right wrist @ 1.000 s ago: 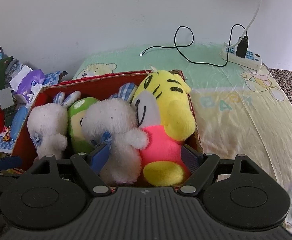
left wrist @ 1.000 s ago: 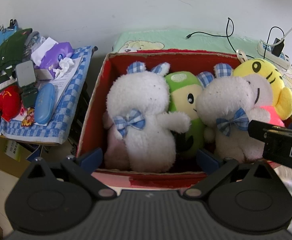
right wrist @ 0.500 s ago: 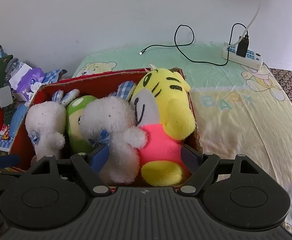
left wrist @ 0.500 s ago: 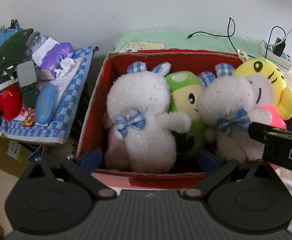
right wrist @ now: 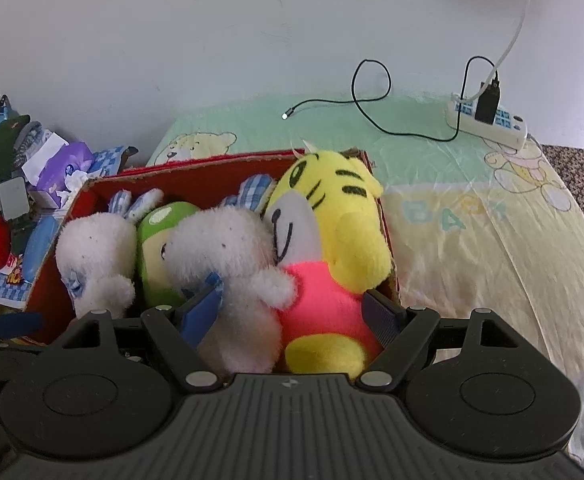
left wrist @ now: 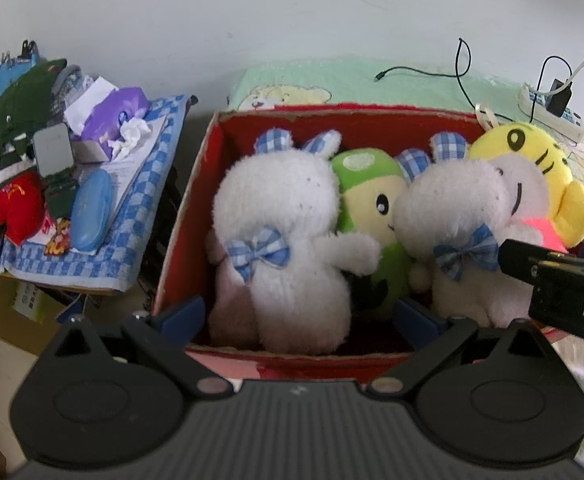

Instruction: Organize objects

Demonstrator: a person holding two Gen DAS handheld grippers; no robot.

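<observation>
A red cardboard box (left wrist: 188, 216) (right wrist: 196, 176) sits on the bed and holds several plush toys. From left: a white rabbit with a blue bow (left wrist: 284, 236) (right wrist: 96, 256), a green plush (left wrist: 367, 208) (right wrist: 156, 248), a second white rabbit (left wrist: 455, 216) (right wrist: 228, 256), and a yellow tiger in pink (left wrist: 531, 168) (right wrist: 343, 220). My left gripper (left wrist: 297, 314) is open at the box's near edge, empty. My right gripper (right wrist: 292, 308) is open, its fingers either side of the tiger's pink body and the second rabbit's arm, not squeezing them.
A side table with a blue checked cloth (left wrist: 144, 184) holds tissues (left wrist: 112, 112), a blue case (left wrist: 92, 212) and a red plush (left wrist: 16, 208). A power strip (right wrist: 487, 120) and black cable (right wrist: 371, 84) lie on the bed sheet (right wrist: 471, 216) behind the box.
Both views have shifted only slightly; the toys and box stay in place. The grippers stay open.
</observation>
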